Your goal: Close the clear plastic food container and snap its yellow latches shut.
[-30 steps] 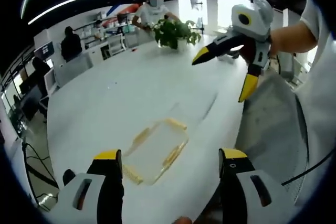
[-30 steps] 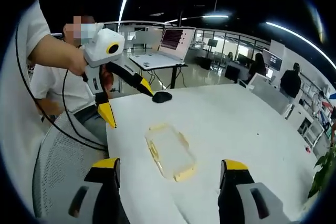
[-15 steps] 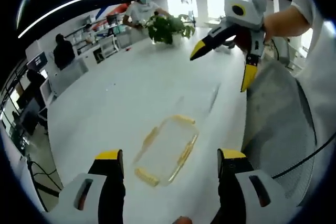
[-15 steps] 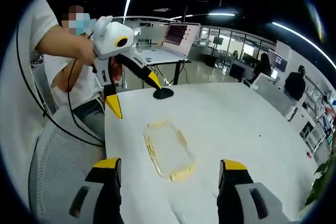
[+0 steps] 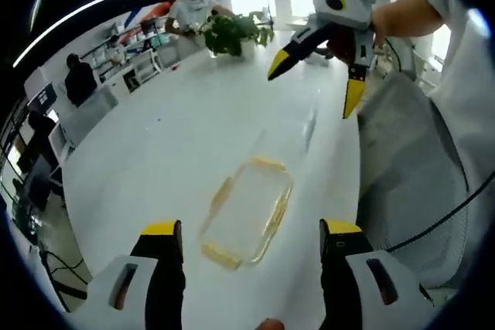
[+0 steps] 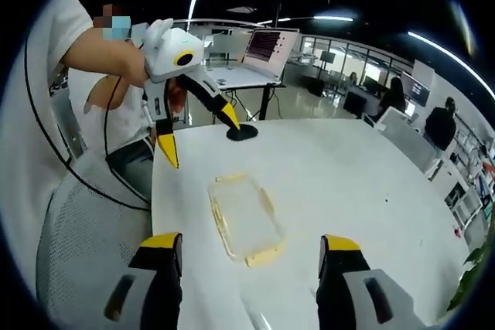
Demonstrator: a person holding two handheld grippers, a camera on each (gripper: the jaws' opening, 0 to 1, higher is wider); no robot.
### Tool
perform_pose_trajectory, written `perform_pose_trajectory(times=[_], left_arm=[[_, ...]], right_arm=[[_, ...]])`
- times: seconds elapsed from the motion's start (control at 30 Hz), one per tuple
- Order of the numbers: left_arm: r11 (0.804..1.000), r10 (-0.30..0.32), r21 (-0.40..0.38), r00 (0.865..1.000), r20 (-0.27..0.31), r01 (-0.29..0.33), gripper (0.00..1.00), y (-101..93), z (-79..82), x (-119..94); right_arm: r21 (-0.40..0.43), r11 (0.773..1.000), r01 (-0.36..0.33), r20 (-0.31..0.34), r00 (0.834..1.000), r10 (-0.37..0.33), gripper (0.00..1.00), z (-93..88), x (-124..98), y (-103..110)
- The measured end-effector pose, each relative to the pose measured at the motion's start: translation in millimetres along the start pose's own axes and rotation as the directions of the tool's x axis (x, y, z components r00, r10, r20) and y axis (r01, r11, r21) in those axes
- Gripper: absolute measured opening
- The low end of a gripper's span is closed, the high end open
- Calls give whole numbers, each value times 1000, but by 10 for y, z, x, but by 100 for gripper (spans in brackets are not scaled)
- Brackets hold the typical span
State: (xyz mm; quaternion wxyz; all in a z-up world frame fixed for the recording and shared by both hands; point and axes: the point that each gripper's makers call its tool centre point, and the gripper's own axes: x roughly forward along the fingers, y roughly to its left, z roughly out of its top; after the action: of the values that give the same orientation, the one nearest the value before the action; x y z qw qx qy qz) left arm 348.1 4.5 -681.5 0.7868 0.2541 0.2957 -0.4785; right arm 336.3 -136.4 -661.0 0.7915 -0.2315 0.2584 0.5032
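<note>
Both pairs of yellow-tipped fingers stand spread wide and hold nothing. The left gripper [image 5: 246,229] hangs above the near short end of the clear plastic food container [image 5: 247,212], well clear of it; in the right gripper view the same tool [image 6: 197,138] hovers over the table edge beyond the box's far end. The right gripper [image 6: 247,241] likewise hangs in the air short of the container [image 6: 246,216], and in the left gripper view it [image 5: 313,83] floats high above the tabletop.

The container lies flat on the white table [image 5: 155,137], near the edge by a mesh office chair [image 5: 402,168]. Its yellow latches [image 5: 221,253] show along the sides and ends; whether the lid is fully seated or any latch is already snapped I cannot tell.

The box looks light on a slick top, so pressing one latch without bracing the opposite side would likely skate it toward the edge. A misaligned lid could also stop a latch from catching. A dark computer mouse [image 6: 242,132] and a potted plant [image 5: 232,32] sit well apart.
</note>
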Motion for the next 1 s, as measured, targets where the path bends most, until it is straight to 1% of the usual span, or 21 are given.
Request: perform_pose_trajectory(times=[0.07,0.2,0.37,0.47,0.57,0.67,0.73,0.77,1.0], left_arm=[[1000,-8,5,1000,-12,8,71,22,-48,16],[1000,-9,13,1000,-18,9,70,71,-65,43],[999,-34,22,999,-8,34,67,98,-36,58],[998,-41,44,999,-26,42,66,140,-92,85],[998,-45,48,998,-38,47,65,176,-140,103],[995,-48,88,996,-77,55,65,219,-260,134],[995,-52,77,995,-84,58,65,236,-297,148],[995,-48,84,995,-92,56,65,249,-328,155],[991,-66,110,991,-117,79,63,261,-419,212]], right_arm=[[-7,1000,-6,-6,1000,6,70,-13,32,-17],[-27,1000,-5,-20,1000,5,70,-23,77,-64],[-73,997,-24,-50,999,20,68,-58,126,-94],[-80,996,-35,-58,998,31,68,-75,151,-110],[-76,996,-37,-61,998,32,67,-87,180,-153],[-73,996,-42,-76,996,37,65,-127,225,-183],[-74,996,-50,-77,996,44,66,-140,253,-181],[-73,996,-53,-78,996,47,66,-146,267,-181],[-89,994,-70,-101,993,61,65,-205,349,-183]])
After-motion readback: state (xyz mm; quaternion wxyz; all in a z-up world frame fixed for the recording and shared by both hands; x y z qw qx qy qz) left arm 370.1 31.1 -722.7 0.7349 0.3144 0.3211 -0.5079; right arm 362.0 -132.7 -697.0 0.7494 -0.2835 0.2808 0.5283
